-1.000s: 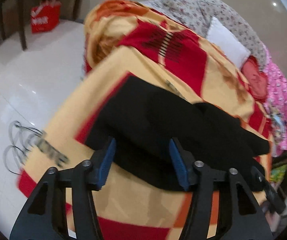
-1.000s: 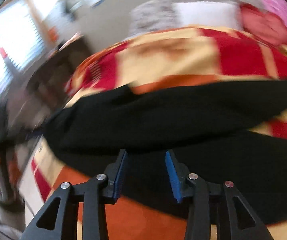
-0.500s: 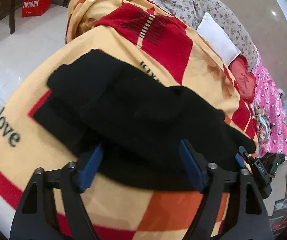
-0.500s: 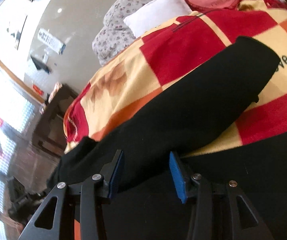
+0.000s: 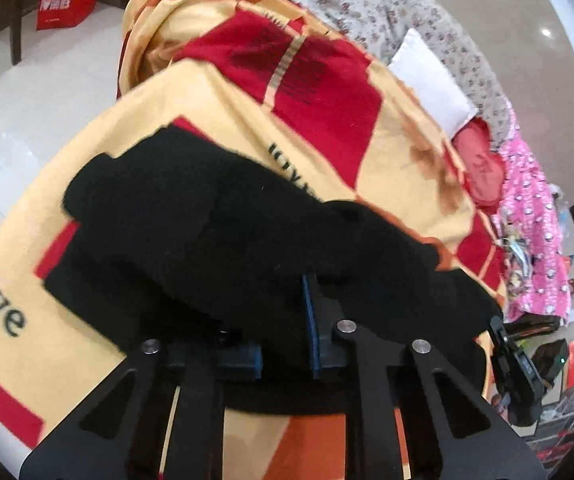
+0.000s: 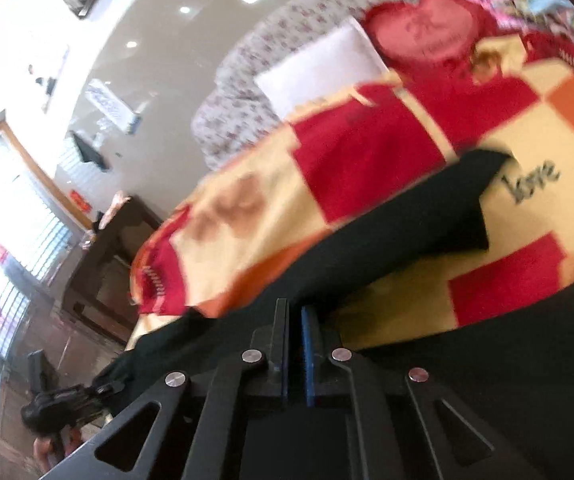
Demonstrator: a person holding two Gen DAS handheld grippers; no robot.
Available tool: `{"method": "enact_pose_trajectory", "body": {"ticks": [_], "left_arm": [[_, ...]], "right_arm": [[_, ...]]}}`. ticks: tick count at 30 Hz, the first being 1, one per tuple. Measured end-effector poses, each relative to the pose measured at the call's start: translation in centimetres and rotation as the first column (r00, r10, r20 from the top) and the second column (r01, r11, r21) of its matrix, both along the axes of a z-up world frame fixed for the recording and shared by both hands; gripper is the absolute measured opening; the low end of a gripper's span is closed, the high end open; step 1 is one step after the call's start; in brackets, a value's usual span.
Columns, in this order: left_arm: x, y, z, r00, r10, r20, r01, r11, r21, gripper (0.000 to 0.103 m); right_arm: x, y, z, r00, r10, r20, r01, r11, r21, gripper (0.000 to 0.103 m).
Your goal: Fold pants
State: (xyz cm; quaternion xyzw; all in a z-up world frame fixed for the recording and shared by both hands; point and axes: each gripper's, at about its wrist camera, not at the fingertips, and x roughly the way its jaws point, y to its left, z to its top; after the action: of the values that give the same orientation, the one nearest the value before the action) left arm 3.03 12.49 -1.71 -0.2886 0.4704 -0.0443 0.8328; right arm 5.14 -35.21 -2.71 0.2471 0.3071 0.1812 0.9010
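Black fabric pants (image 5: 215,216) lie partly folded on the bed's yellow, red and orange checked blanket (image 5: 387,148). Left gripper (image 5: 283,344): jaws have just been closing and now pinch a bunched fold of the pants. Right gripper (image 6: 295,344): jaws have just been closing, now pressed together on the pants' edge (image 6: 367,252).

Left gripper (image 5: 285,336) of matte black plastic, angular arms with triangular cut-outs, 3 round silver pivot screws, blue rubber pads (image 5: 310,320) lining its fingers, right gripper (image 6: 294,344) built alike, 4 silver screws, blue pad (image 6: 307,354) facing inward
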Motion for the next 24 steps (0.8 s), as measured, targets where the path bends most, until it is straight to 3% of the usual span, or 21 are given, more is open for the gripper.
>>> {"method": "enact_pose_trajectory", "body": {"ticks": [4, 7, 9, 11, 13, 17, 21, 24], "left_arm": [[-1.6, 0.2, 1.8, 0.999, -0.025, 0.049, 0.021, 0.997, 0.077, 0.014], [-1.6, 0.2, 0.3, 1.000, -0.028, 0.004, 0.028, 0.994, 0.108, 0.014], [-1.6, 0.0, -1.2, 0.999, -0.021, -0.038, 0.026, 0.992, 0.127, 0.014], [-1.7, 0.1, -1.9, 0.998, -0.019, -0.054, 0.026, 0.991, 0.128, 0.014], [-1.8, 0.3, -2.0, 0.998, -0.021, -0.054, 0.027, 0.993, 0.117, 0.014], [-1.8, 0.1, -1.7, 0.999, -0.017, -0.051, 0.023, 0.991, 0.129, 0.014], [-2.0, -0.4, -1.7, 0.999, -0.016, -0.050, 0.025, 0.985, 0.168, 0.014], [-1.9, -0.2, -1.7, 0.998, -0.018, -0.055, 0.027, 0.987, 0.159, 0.014]], "right_arm": [[-4.4, 0.5, 2.5, 0.999, 0.030, 0.028, -0.027, 0.996, -0.087, 0.005], [-5.0, 0.7, -0.2, 0.996, 0.049, -0.081, -0.059, 0.990, -0.131, 0.005], [-5.2, -0.7, -3.5, 0.975, 0.030, -0.222, -0.049, 0.995, -0.083, 0.011], [-6.0, -2.4, -4.6, 0.971, 0.012, -0.240, -0.016, 1.000, -0.011, 0.026], [-6.8, -4.3, -4.5, 0.973, -0.029, -0.231, 0.034, 0.999, 0.015, 0.031], [-7.1, -6.7, -3.8, 0.973, -0.096, -0.209, 0.103, 0.994, 0.022, 0.031], [-6.4, -7.4, -4.7, 0.956, -0.129, -0.262, 0.143, 0.989, 0.035, 0.031], [-6.9, -6.9, -4.0, 0.953, -0.097, -0.286, 0.103, 0.995, 0.008, 0.032]]}}
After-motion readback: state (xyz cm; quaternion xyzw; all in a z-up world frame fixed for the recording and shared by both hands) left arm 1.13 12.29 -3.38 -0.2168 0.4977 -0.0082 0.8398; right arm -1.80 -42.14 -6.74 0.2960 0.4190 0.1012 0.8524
